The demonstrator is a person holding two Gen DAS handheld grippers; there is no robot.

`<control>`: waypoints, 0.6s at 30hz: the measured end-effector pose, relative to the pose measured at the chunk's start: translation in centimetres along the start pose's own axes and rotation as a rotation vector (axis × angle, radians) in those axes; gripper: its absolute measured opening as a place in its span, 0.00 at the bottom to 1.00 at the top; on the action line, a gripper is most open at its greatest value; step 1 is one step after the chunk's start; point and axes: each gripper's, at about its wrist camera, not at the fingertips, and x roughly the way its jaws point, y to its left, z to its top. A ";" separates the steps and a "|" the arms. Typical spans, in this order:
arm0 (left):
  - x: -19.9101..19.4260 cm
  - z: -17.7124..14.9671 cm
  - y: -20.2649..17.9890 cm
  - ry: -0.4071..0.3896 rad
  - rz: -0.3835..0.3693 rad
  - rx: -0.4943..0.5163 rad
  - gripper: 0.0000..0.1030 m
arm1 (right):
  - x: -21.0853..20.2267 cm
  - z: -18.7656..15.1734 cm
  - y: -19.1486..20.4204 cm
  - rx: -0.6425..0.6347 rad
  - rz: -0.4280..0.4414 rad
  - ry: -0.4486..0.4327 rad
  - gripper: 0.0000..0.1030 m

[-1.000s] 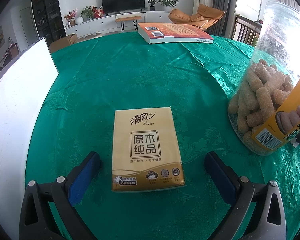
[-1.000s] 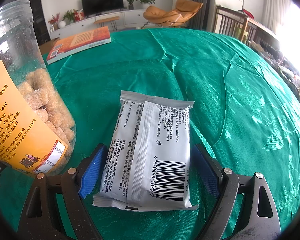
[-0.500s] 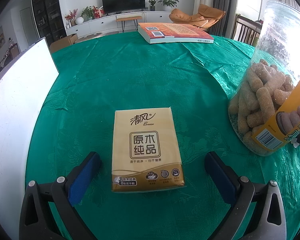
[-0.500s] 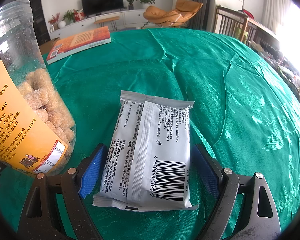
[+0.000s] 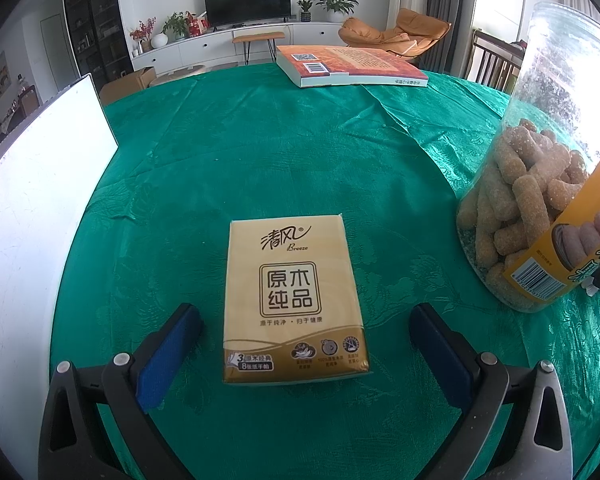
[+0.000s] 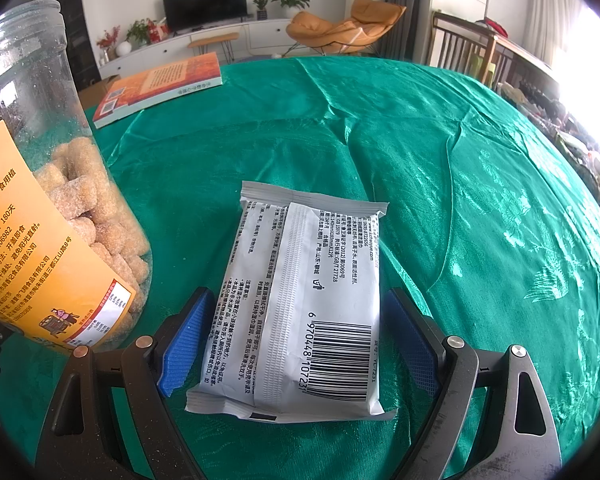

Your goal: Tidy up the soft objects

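Nothing moved; both tongs [image 5: 306, 316] [image 6: 296, 304] straddle packs, spread.

Snack jar [image 5: 540, 200] close beside both claws

Bench [image 5: 260, 152] under green patterned cloth [image 6: 440, 168], creased, shiny toward right side. Tissue pack [image 5: 294, 300], yellow-brown, lies flat near front, left part of bench. Clear snack jar [image 5: 540, 208] with orange label stands just right of it, upright. White wipes packet [image 6: 304, 304], barcode side up, lies flat right of jar, near front. Orange-covered book [image 5: 352, 66] lies flat at far edge. White board [image 5: 32, 208] along left edge; cannot tell whether it rests on bench.
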 end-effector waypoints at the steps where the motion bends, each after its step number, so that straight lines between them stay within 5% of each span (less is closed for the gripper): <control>1: 0.0 0.0 0.0 0.000 -0.001 0.000 1.00 | 0.0 0.0 0.0 0.000 0.000 0.000 0.85; 18: 0.0 0.0 -0.2 0.001 0.000 -0.001 1.00 | 0.0 0.0 0.0 0.000 0.000 0.000 0.85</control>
